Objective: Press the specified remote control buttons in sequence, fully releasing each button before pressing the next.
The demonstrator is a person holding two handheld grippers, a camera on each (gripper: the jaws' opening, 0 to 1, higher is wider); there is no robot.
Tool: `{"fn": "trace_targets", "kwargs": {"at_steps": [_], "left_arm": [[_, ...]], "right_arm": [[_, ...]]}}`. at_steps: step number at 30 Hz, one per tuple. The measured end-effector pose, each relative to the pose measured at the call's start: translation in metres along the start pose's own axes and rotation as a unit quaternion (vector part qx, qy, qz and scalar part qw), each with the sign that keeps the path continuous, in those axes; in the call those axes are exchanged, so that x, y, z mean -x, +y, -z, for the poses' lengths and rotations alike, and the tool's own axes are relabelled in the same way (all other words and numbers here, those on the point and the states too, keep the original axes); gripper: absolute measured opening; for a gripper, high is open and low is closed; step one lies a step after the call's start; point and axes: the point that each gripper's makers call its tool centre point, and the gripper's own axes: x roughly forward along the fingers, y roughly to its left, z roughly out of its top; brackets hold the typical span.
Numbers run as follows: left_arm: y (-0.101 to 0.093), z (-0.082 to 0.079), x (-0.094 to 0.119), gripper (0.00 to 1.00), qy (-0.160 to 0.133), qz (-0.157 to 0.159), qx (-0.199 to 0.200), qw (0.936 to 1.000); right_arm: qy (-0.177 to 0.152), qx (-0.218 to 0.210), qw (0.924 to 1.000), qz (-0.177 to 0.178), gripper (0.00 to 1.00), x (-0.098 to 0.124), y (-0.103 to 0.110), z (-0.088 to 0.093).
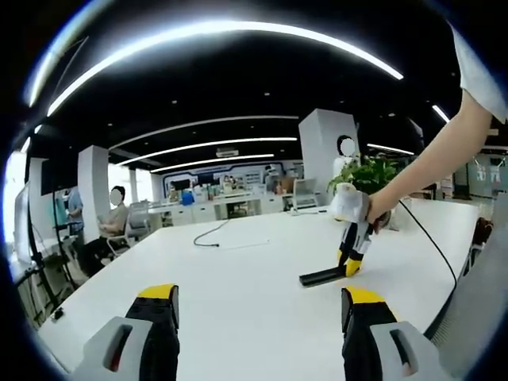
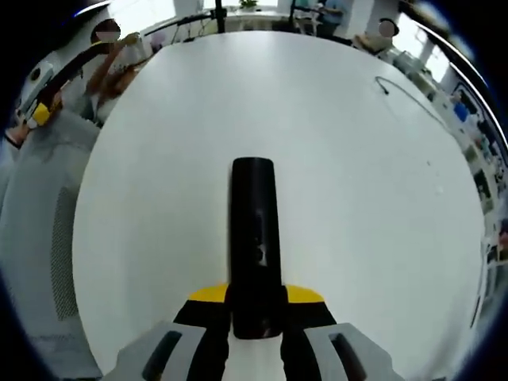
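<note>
In the right gripper view, the right tongs are closed on the near end of a black remote control, one yellow-tipped jaw on each long side. The remote lies flat on the white desk and points straight away from the camera, its button face up; a few small buttons show dimly along its middle, too dark to tell apart. A thin dark cable lies on the desk far off to the upper right.

In the left gripper view, the left tongs are open and hold nothing, their jaws wide apart above bare desk. Further across the desk, the right tongs come down from a hand and grip one end of the remote control, which rests on the desk well apart from the left tongs. A black cord trails from that hand toward the desk edge. A cable lies further back, and a green plant stands behind the hand. A seated person is at a far desk on the left.
</note>
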Motion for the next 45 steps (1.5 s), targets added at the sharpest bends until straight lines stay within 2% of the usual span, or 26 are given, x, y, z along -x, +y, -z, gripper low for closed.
{"fn": "trace_targets", "kwargs": {"at_steps": [6, 9, 10, 11, 13, 14, 15, 17, 18, 21, 23, 24, 28, 31, 34, 38, 42, 45], "left_arm": [[0.001, -0.001, 0.001, 0.87, -0.001, -0.002, 0.001, 1.0], [0.001, 0.0, 0.001, 0.87, 0.0, -0.002, 0.0, 1.0], [0.001, 0.0, 0.001, 0.87, 0.001, -0.001, -0.001, 1.0], [0.0, 0.0, 0.001, 0.87, 0.001, -0.001, -0.001, 1.0], [0.001, 0.0, 0.001, 0.87, 0.002, -0.001, -0.001, 1.0], [0.001, 0.001, 0.001, 0.87, 0.003, -0.001, -0.001, 1.0], [0.001, 0.001, 0.001, 0.87, 0.003, -0.001, -0.002, 1.0], [0.001, 0.002, 0.001, 0.87, 0.005, -0.001, -0.003, 1.0], [0.001, 0.002, 0.001, 0.87, 0.006, -0.001, -0.003, 1.0], [0.001, 0.001, 0.001, 0.87, 0.005, -0.001, -0.003, 1.0], [0.0, 0.002, 0.001, 0.87, 0.007, 0.0, -0.003, 1.0], [0.0, 0.002, 0.001, 0.87, 0.007, 0.0, -0.004, 1.0], [-0.001, 0.002, 0.001, 0.88, 0.007, 0.002, -0.003, 1.0], [-0.003, 0.003, 0.001, 0.89, 0.008, 0.007, 0.004, 0.9999], [-0.004, 0.003, 0.001, 0.89, 0.009, 0.008, 0.003, 0.9999], [-0.005, 0.003, 0.002, 0.89, 0.009, 0.009, 0.004, 0.9999], [-0.006, 0.003, 0.002, 0.88, 0.008, 0.01, 0.005, 0.9999], [-0.007, 0.002, 0.003, 0.88, 0.005, 0.014, 0.011, 0.9998]], "right_arm": [[-0.018, -0.022, 0.9996, 0.0, 0.22, 0.001, 0.0, 0.0], [-0.059, -0.065, 0.9961, -0.008, 0.24, 0.003, 0.004, -0.003], [-0.084, -0.101, 0.9911, -0.022, 0.27, 0.004, 0.006, -0.006], [-0.119, -0.136, 0.9828, -0.034, 0.3, 0.006, 0.007, -0.009], [-0.162, -0.168, 0.9717, -0.039, 0.32, 0.008, 0.006, -0.01], [-0.191, -0.188, 0.9626, -0.038, 0.33, 0.01, 0.006, -0.01], [-0.205, -0.195, 0.9584, -0.038, 0.35, 0.011, 0.006, -0.01], [-0.247, -0.227, 0.941, -0.042, 0.4, 0.015, 0.009, -0.013], [-0.259, -0.239, 0.9347, -0.044, 0.42, 0.016, 0.011, -0.012], [-0.297, -0.263, 0.9177, -0.02, 0.48, 0.02, 0.012, -0.007], [-0.311, -0.275, 0.9097, -0.009, 0.52, 0.023, 0.014, -0.004], [-0.318, -0.291, 0.9023, 0.001, 0.54, 0.024, 0.013, -0.001], [-0.346, -0.31, 0.8843, 0.043, 0.63, 0.033, 0.015, 0.009], [-0.347, -0.315, 0.8823, 0.048, 0.72, 0.035, 0.024, 0.015], [-0.342, -0.309, 0.884, 0.077, 0.79, 0.039, 0.034, 0.024], [-0.344, -0.311, 0.8805, 0.099, 0.83, 0.046, 0.048, 0.031], [-0.358, -0.318, 0.8695, 0.123, 0.89, 0.059, 0.06, 0.037], [-0.372, -0.327, 0.8569, 0.143, 0.93, 0.073, 0.067, 0.04]]}}
